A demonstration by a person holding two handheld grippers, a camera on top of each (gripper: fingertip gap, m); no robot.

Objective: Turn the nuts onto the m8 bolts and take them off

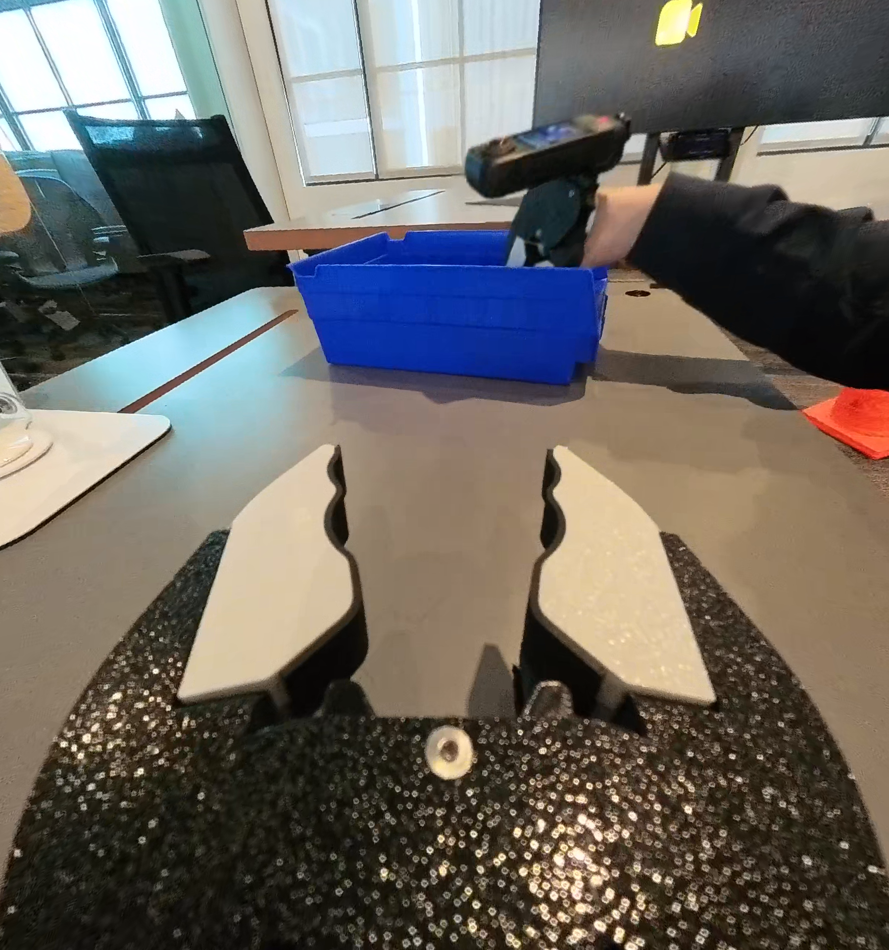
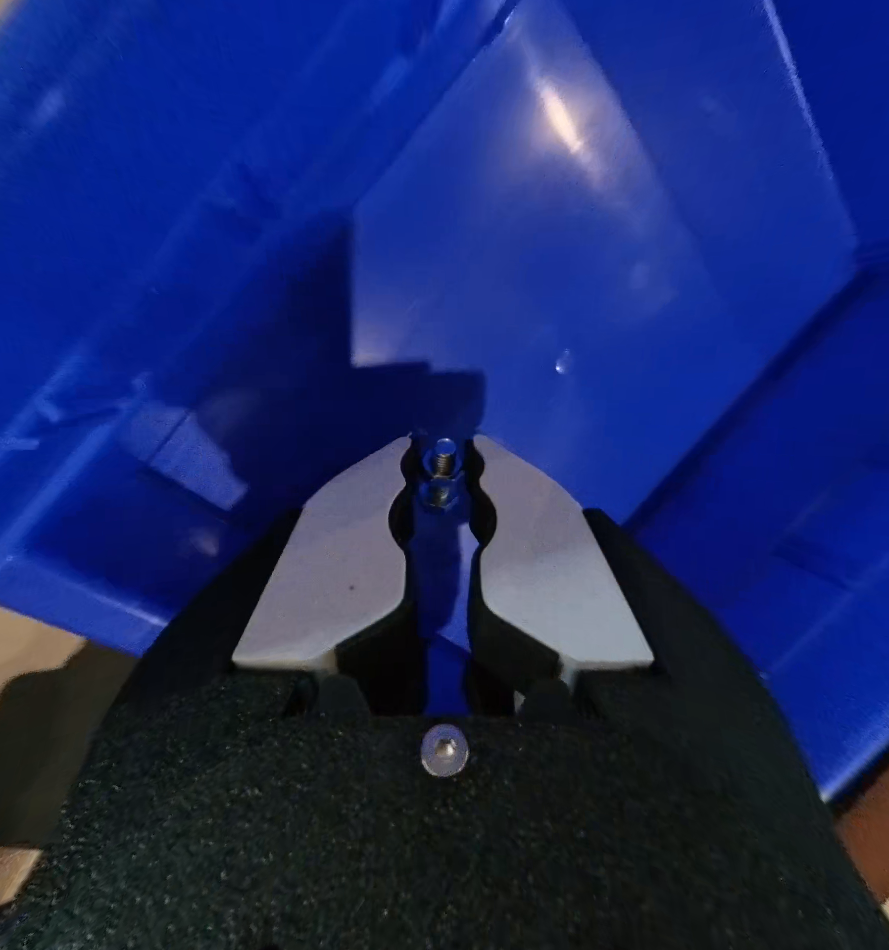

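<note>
A small silver threaded metal bolt (image 2: 442, 462) with a hexagonal nut (image 2: 436, 497) turned onto it is gripped between the nearly closed pale fingertips of the right hand-held gripper (image 2: 441, 478), which is lowered inside the open blue plastic bin (image 1: 447, 318). The bin is set on the grey table (image 1: 226, 462), and the right gripper is held there by a hand in a black sleeve (image 1: 771, 272). The left hand-held gripper (image 1: 445, 493) is held wide open and bare above the table, short of the bin.
</note>
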